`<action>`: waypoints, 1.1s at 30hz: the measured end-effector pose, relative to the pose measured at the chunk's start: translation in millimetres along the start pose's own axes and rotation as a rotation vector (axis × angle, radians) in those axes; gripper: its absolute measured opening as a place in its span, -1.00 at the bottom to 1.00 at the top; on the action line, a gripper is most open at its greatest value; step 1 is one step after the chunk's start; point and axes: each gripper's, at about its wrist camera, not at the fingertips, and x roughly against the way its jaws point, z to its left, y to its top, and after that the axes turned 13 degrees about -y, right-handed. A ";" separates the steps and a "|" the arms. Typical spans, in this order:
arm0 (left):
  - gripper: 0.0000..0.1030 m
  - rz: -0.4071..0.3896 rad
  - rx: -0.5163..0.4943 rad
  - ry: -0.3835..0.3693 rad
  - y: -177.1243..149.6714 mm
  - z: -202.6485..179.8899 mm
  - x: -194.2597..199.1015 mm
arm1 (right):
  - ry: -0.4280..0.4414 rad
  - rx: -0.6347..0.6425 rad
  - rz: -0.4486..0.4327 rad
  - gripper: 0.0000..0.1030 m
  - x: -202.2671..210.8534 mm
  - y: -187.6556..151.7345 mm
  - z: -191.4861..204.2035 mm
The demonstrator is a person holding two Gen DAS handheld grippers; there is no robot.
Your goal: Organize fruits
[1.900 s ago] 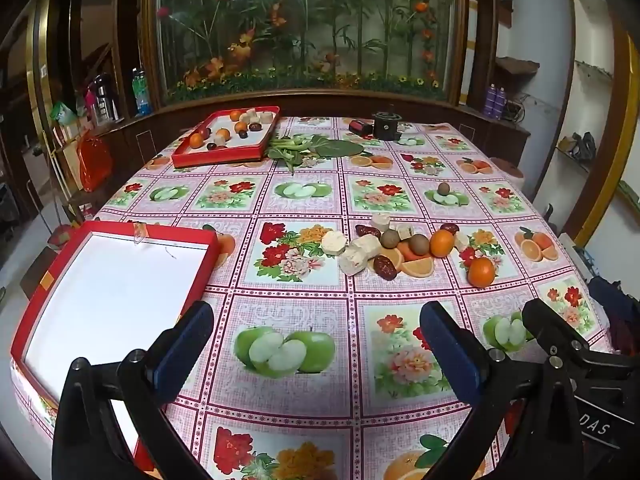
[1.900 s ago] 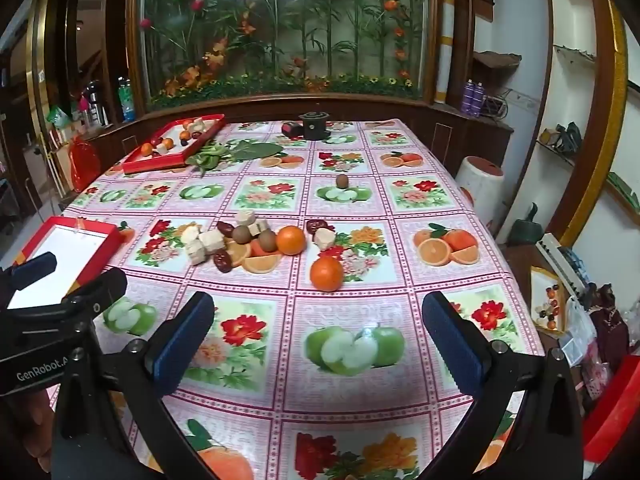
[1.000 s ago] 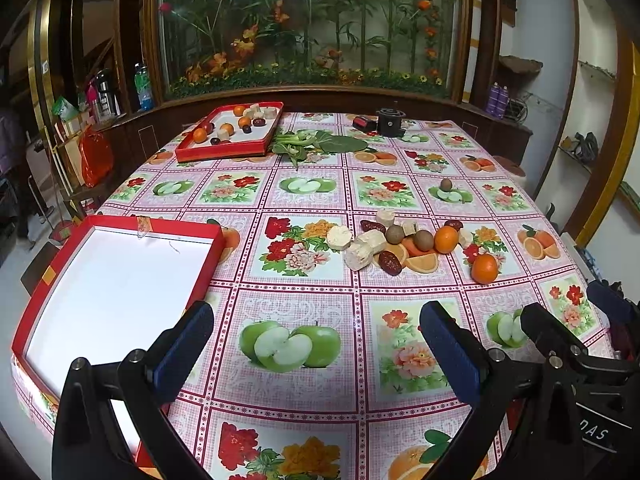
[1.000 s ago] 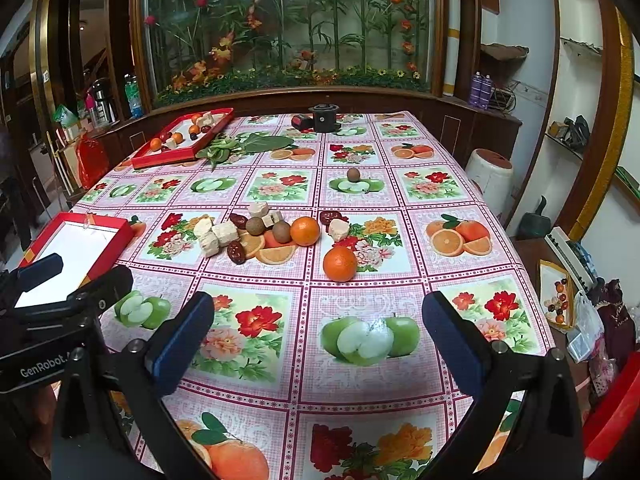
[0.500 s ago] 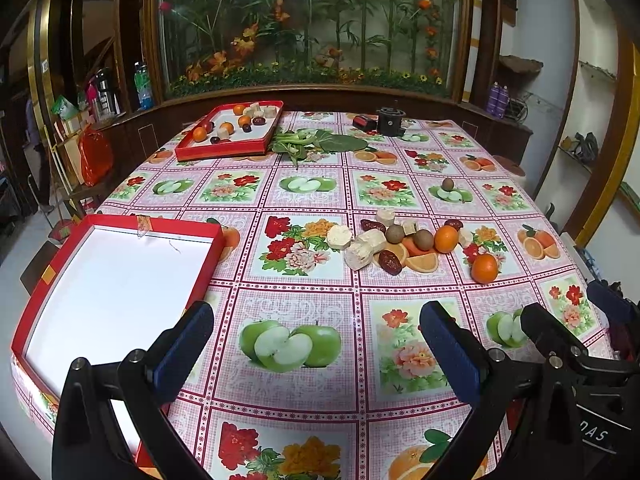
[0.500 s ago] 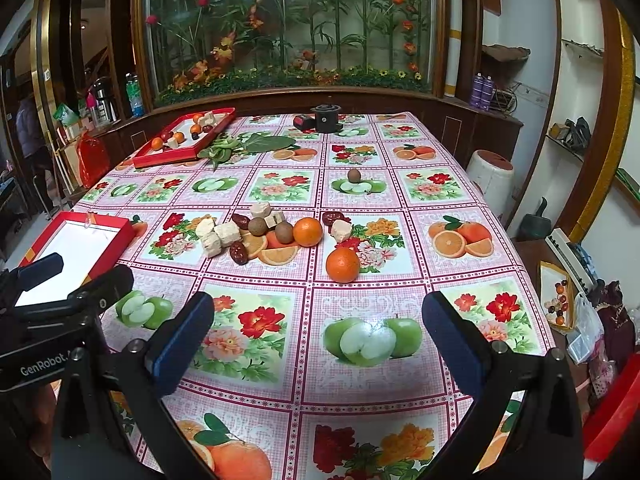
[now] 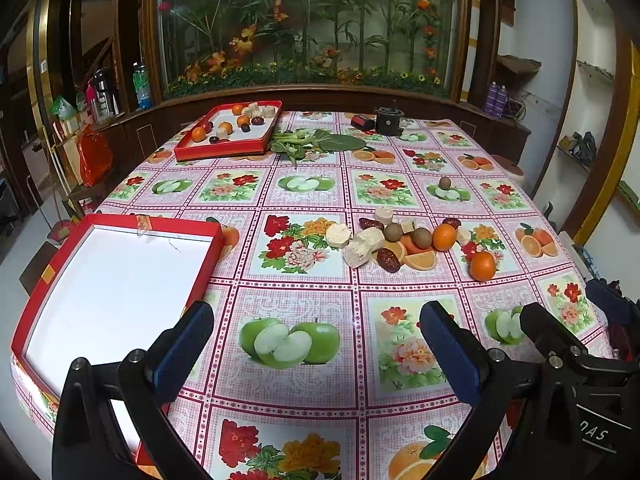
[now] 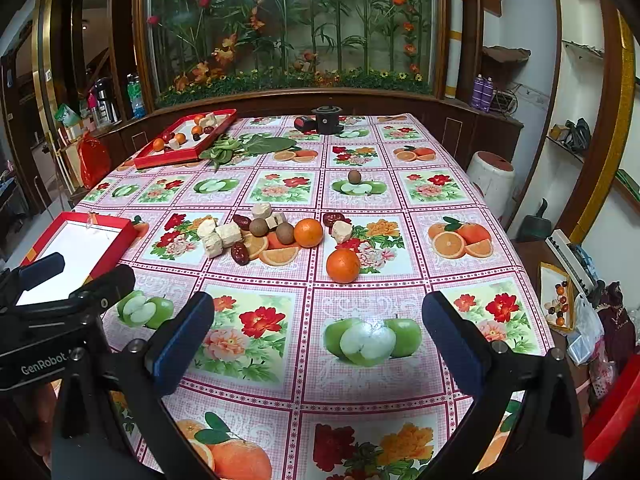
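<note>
A pile of fruit lies mid-table: an orange (image 8: 343, 265) nearest me, a second orange (image 8: 308, 232), brown round fruits (image 8: 285, 233), dark red dates (image 8: 239, 253) and pale cut chunks (image 8: 228, 234). The same pile shows in the left wrist view, with the near orange (image 7: 482, 266). An empty red tray (image 7: 116, 280) with a white floor sits at the table's left front. My left gripper (image 7: 316, 352) is open and empty above the front of the table. My right gripper (image 8: 318, 338) is open and empty, short of the near orange.
A second red tray (image 7: 230, 130) holding fruit stands at the far left. Green leaves (image 7: 320, 142) and a black round object (image 7: 389, 121) lie at the far end. One brown fruit (image 8: 354, 176) sits alone. A white stool (image 8: 491, 176) stands beside the right edge.
Both views have shifted slightly: the fruit pile sits a little further up and closer than 1.9 s ago. Both grippers stay open and empty.
</note>
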 end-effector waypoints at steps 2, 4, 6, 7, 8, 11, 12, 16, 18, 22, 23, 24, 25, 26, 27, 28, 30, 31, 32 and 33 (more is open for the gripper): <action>0.99 0.004 0.001 0.001 -0.2 0.3 -0.6 | -0.003 0.001 0.001 1.00 0.1 0.8 -0.8; 0.99 0.008 0.003 0.003 -0.6 0.7 -1.1 | -0.001 0.001 0.001 1.00 0.1 0.5 -1.0; 0.99 0.009 0.004 0.003 -0.8 1.0 -0.9 | -0.003 0.002 0.003 1.00 0.0 -0.2 -0.7; 0.99 0.009 0.004 0.003 -1.0 1.3 -1.2 | -0.002 0.003 0.004 1.00 -0.5 -1.2 -0.2; 0.99 0.009 0.003 0.003 -1.1 1.4 -1.1 | -0.001 0.003 0.005 1.00 -1.0 -2.0 0.7; 0.99 0.011 -0.001 0.002 -1.2 0.1 -2.0 | 0.000 0.000 0.008 1.00 -1.8 -3.3 2.2; 0.99 0.012 -0.003 0.001 -1.4 -0.2 -2.1 | 0.000 -0.001 0.009 1.00 -2.0 -3.9 2.6; 0.99 0.015 -0.003 0.000 -1.8 -0.6 -3.2 | 0.000 -0.007 0.009 1.00 -2.5 -4.0 1.1; 0.99 0.015 -0.003 0.000 -1.8 -0.4 -2.9 | 0.000 -0.006 0.009 1.00 -2.7 -3.9 0.4; 0.99 0.016 -0.002 -0.001 -1.9 -0.4 -2.6 | 0.001 -0.007 0.010 1.00 -3.1 -4.3 0.1; 0.99 0.015 -0.003 -0.001 -1.9 -0.7 -3.0 | 0.001 -0.007 0.010 1.00 -3.0 -4.5 0.6; 0.99 0.015 -0.004 0.001 -1.9 -0.9 -3.3 | 0.001 -0.007 0.010 1.00 -3.0 -4.6 1.0; 0.99 0.017 -0.004 0.001 -1.9 -0.6 -3.5 | 0.002 -0.006 0.009 1.00 -3.0 -4.6 0.7; 0.99 0.022 -0.001 -0.002 -2.1 0.2 -4.2 | 0.001 -0.006 0.009 1.00 -3.2 -4.6 0.8; 0.99 0.026 0.003 -0.009 -2.9 2.0 -4.9 | 0.001 -0.006 0.009 1.00 -3.1 -4.8 1.6; 0.99 0.030 0.006 -0.012 -4.0 4.1 -5.6 | 0.002 -0.006 0.009 1.00 -3.2 -4.9 1.3; 0.99 0.035 0.002 -0.011 -7.3 8.5 -7.3 | 0.001 -0.006 0.009 1.00 -3.4 -4.9 1.5; 0.99 0.039 0.001 -0.007 -9.5 11.4 -9.0 | 0.001 -0.005 0.011 1.00 -4.1 -5.4 2.1; 0.99 0.046 0.003 -0.008 -11.5 14.2 -10.9 | 0.003 -0.006 0.015 1.00 -5.7 -5.1 -1.3; 0.99 0.053 0.010 -0.016 -13.3 17.6 -12.7 | 0.003 -0.006 0.022 1.00 -7.2 -5.7 -2.4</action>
